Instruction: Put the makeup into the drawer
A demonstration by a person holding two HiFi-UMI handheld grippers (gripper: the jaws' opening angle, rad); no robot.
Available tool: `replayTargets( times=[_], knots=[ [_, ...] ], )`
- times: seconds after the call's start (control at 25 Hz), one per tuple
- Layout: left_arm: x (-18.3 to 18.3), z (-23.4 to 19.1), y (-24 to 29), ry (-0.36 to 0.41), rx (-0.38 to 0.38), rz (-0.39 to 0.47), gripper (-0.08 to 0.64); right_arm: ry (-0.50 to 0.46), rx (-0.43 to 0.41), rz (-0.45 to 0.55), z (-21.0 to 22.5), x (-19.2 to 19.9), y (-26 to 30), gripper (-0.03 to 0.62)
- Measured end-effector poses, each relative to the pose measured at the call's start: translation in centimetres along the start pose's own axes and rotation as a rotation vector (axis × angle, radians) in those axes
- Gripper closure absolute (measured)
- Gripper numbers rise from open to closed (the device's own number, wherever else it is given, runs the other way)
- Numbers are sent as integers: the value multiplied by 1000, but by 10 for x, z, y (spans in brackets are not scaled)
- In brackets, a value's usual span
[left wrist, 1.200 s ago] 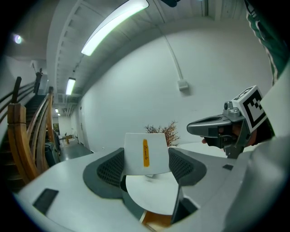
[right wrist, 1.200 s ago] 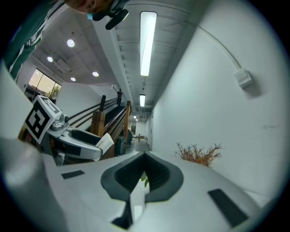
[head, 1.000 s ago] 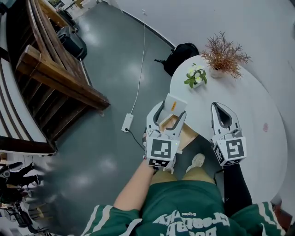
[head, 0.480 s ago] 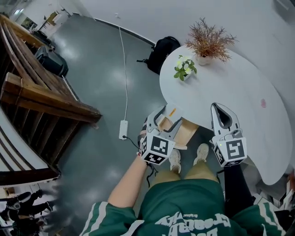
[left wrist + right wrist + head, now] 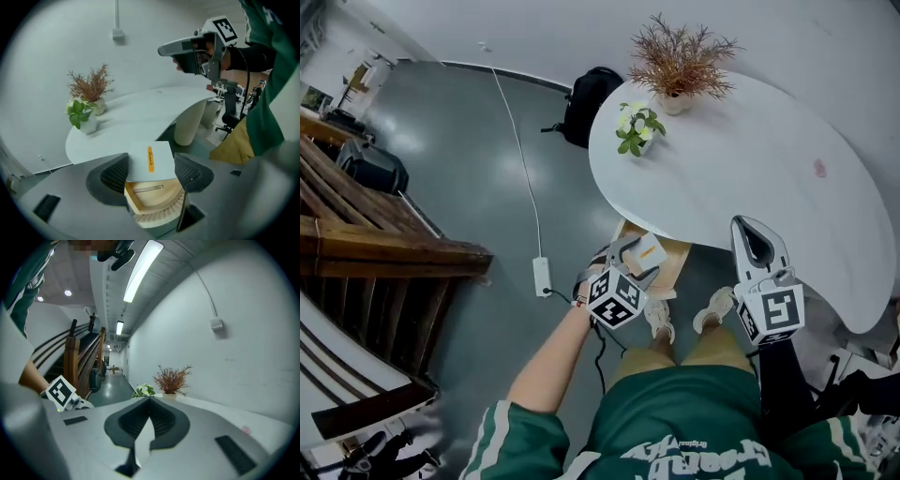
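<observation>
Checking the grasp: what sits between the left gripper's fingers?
A white box with an orange label, gripped by both fingers, shown in the left gripper view.

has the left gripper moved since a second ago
Yes. The left gripper, jaws on the white box with an orange label, has dropped from across the round white table rim to below it.

Makeup box [image 5: 645, 251] over drawer [image 5: 678, 264], seemingly under table [image 5: 750, 159] edge.

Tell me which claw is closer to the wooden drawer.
Left. The left claw, gripping a white box, hangs just above the wooden drawer. The right claw is shut and off to the side, over the white table edge.
</observation>
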State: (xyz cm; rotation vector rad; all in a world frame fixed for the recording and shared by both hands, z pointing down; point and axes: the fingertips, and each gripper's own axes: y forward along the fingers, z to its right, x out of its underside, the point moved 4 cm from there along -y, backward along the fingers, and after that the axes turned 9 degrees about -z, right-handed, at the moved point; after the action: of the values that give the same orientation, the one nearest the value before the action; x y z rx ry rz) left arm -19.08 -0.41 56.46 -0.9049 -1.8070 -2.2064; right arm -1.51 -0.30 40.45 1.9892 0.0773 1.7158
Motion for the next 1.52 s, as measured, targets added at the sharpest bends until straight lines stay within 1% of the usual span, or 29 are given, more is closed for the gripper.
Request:
replayTargets(
  times=[0.12, 0.2, 0.44, 0.56, 0.76, 0.92, 1.08, 1.28, 1.32, 1.36, 1.4, 1.44, 1.48, 1.52],
  knots=[
    [11, 10, 22, 76, 51, -61, 253, 6, 22, -18, 6, 9, -6, 588],
    [16, 15, 38, 123, 76, -87, 253, 13, 38, -32, 12, 16, -11, 588],
    [26, 27, 87, 234, 167, -177, 253, 35, 71, -75, 27, 38, -23, 588],
    [31, 29, 108, 284, 183, -213, 253, 50, 87, -96, 35, 51, -28, 588],
    [36, 33, 141, 346, 185, -247, 253, 61, 107, -128, 44, 70, -37, 588],
    [38, 37, 164, 351, 195, -254, 253, 71, 127, -163, 53, 87, -47, 588],
    [43, 37, 185, 345, 203, -282, 253, 82, 153, -192, 64, 101, -56, 588],
    [45, 34, 206, 338, 200, -301, 253, 89, 175, -225, 76, 115, -64, 588],
    [44, 32, 209, 337, 185, -299, 253, 92, 179, -230, 78, 117, -65, 588],
    [42, 29, 212, 336, 152, -290, 282, 94, 181, -236, 80, 120, -66, 588],
    [39, 25, 215, 337, 109, -276, 544, 96, 183, -242, 81, 122, -67, 588],
    [37, 21, 218, 338, 74, -263, 563, 97, 184, -247, 82, 124, -68, 588],
    [36, 19, 220, 339, 60, -259, 563, 98, 186, -251, 83, 127, -69, 588],
    [37, 19, 222, 337, 61, -262, 563, 100, 188, -254, 84, 129, -69, 588]
  ],
)
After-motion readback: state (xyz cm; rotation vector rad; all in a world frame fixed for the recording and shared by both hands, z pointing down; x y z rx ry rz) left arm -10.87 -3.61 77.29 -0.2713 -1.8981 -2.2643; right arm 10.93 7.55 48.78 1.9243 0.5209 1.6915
